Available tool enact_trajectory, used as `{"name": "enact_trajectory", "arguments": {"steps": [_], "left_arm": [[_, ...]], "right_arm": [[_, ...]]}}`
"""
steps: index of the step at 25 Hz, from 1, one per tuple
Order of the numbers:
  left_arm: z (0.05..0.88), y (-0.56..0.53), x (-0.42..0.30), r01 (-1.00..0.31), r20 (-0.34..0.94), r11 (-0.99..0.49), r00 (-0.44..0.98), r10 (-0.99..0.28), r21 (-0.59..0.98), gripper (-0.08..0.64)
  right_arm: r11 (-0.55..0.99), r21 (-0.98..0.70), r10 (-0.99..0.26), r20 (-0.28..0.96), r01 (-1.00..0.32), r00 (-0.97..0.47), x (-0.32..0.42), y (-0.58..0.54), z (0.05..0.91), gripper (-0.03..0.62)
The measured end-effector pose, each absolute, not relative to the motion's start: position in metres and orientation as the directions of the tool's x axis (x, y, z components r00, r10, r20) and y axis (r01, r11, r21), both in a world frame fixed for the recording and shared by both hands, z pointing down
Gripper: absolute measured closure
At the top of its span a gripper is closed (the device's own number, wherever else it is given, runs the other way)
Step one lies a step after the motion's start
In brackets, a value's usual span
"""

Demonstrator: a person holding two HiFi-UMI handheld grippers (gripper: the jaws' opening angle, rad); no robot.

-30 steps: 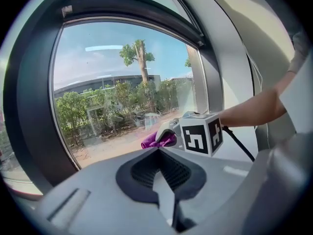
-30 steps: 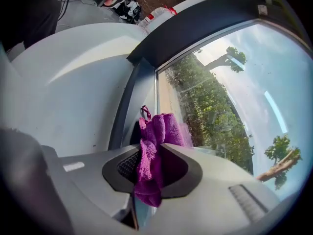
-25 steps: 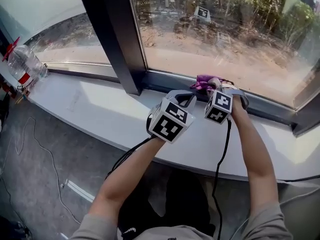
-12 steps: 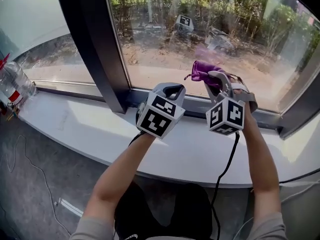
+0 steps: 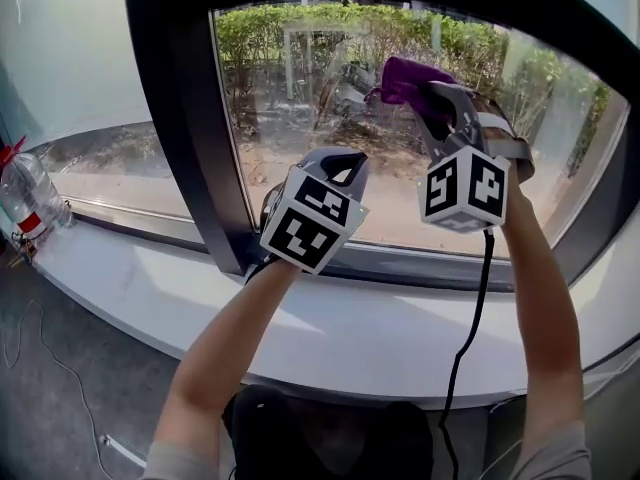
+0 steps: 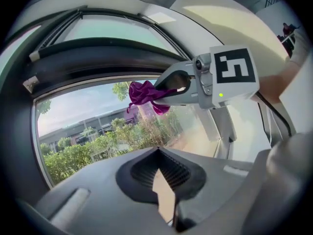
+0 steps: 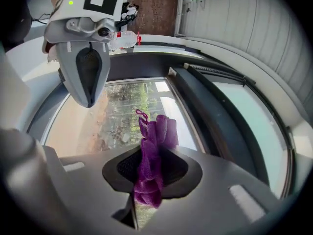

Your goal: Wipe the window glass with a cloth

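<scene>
Pinches cloth (image 5: pixel 405 76) in right claw (image 5: pixel 435 103) near top of glass (image 5: pixel 290 128); holds left claw (image 6: pixel 164 182) pressed together, empty, lower before glass. Wiping seems barely begun.

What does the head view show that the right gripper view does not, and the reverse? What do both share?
Head view only: the person's right forearm, a black cable, the grey floor. Right gripper view only: the jaws of the right gripper shut on the purple cloth, seen close. Both: that cloth, the left gripper, the window glass.
</scene>
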State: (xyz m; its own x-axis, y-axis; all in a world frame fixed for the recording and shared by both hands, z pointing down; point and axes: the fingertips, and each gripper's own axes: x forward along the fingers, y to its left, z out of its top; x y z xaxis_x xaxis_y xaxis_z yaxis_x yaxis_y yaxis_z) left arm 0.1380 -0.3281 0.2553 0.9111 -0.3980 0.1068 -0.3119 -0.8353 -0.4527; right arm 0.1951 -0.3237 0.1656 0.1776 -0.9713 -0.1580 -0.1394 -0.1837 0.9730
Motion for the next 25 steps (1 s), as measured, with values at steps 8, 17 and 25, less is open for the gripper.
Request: {"name": "enact_trajectory", "arguments": {"steps": [8,17,25], "left_arm": [[0.214,-0.302,0.143,-0.281,0.099,-0.832,0.924,-0.37,-0.478,0.558],[0.222,-0.296,0.143,-0.271,0.132,-0.839,0.919,-0.372,-0.473,0.56],[0.277,-0.289,0.152,-0.255,0.195,-0.872,0.912,-0.36,-0.417,0.559]], "right_arm": [[-0.34,0.939,-0.91,-0.317,-0.044,0.265,0.221,-0.315,0.065,0.488],[-0.142,0.99,-0.942,-0.131,-0.013,0.31,0.245,-0.338,0.126,0.489],[-0.018,0.997,-0.955,0.005,-0.074,0.297,0.248,-0.334,0.217,0.489]]}}
